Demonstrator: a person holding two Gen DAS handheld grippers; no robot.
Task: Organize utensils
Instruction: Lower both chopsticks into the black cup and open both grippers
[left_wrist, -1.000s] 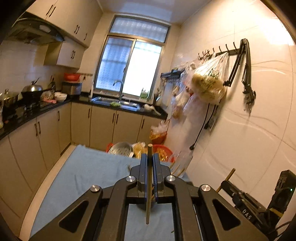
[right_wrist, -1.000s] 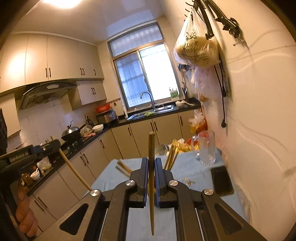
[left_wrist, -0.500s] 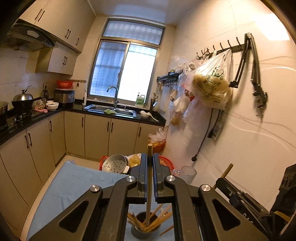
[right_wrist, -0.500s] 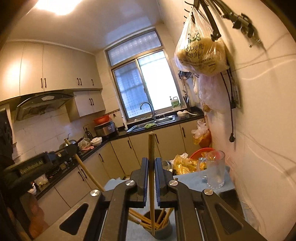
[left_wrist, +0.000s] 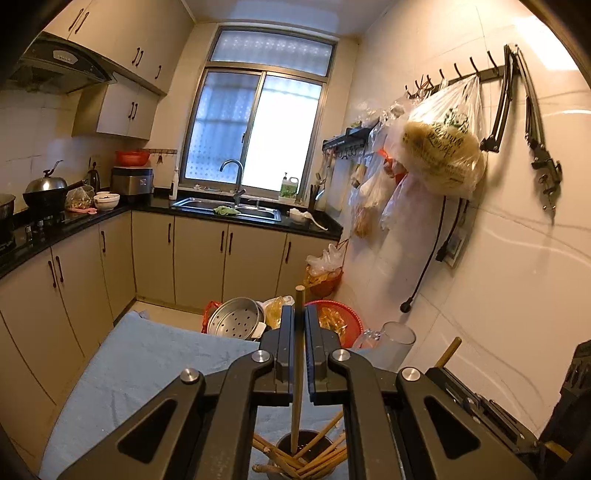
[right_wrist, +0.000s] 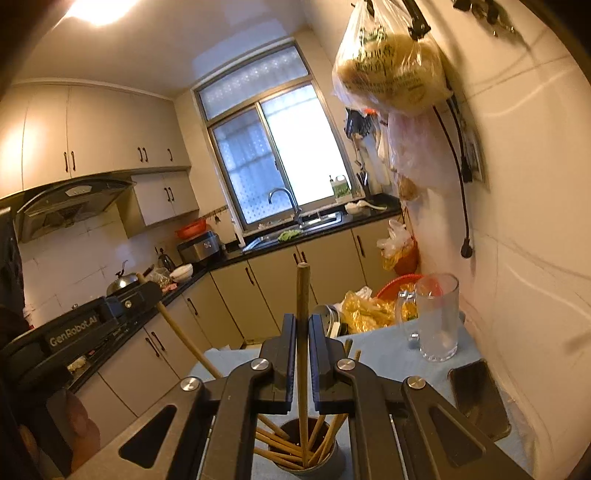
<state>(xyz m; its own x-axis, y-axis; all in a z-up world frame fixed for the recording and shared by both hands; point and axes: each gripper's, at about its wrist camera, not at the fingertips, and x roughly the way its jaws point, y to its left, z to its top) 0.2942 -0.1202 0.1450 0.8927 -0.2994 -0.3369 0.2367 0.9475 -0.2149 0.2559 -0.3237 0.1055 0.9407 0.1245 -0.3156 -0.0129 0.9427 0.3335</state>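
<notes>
My left gripper (left_wrist: 298, 332) is shut on an upright wooden chopstick (left_wrist: 297, 369); its lower tip reaches into a dark round holder (left_wrist: 310, 448) that holds several chopsticks. My right gripper (right_wrist: 302, 339) is shut on another upright chopstick (right_wrist: 303, 332), whose lower end stands inside the same holder (right_wrist: 306, 452) among several sticks. The left gripper (right_wrist: 146, 295) with its chopstick shows at the left of the right wrist view. In the left wrist view the right gripper's body and the top of its chopstick (left_wrist: 448, 350) show at the lower right.
The holder stands on a table under a blue cloth (left_wrist: 147, 362). A clear glass mug (right_wrist: 437, 317) and a dark phone (right_wrist: 476, 395) lie near the wall on the right. A metal steamer (left_wrist: 236, 323) and a red basket (left_wrist: 340, 317) sit beyond the table's far edge.
Both grippers have moved forward and a little down with their chopsticks. The holder has come into view beneath them, and both chopstick tips now reach into it.
</notes>
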